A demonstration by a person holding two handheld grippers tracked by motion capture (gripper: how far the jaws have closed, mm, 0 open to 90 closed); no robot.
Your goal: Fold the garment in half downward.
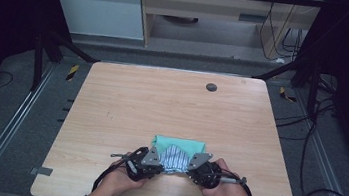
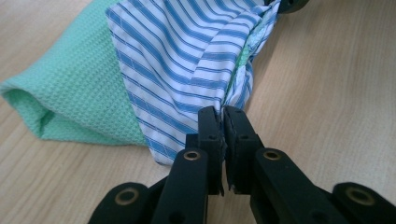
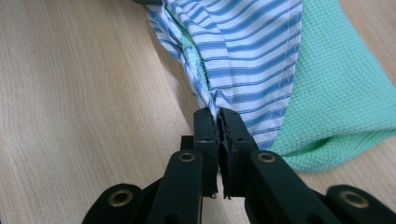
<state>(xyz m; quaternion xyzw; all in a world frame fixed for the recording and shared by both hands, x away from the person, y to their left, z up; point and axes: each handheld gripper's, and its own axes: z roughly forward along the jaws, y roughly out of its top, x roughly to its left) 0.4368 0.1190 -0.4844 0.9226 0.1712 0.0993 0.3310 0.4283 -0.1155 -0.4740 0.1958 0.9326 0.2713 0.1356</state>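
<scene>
Our left gripper (image 2: 223, 114) is clamped on one near corner of the striped cloth (image 2: 187, 56), our right gripper (image 3: 217, 115) on the other. The cloth lies over a green towel (image 1: 177, 142) at the table's (image 1: 161, 106) near edge. We judge the grasp done; next we lift both corners evenly.
</scene>
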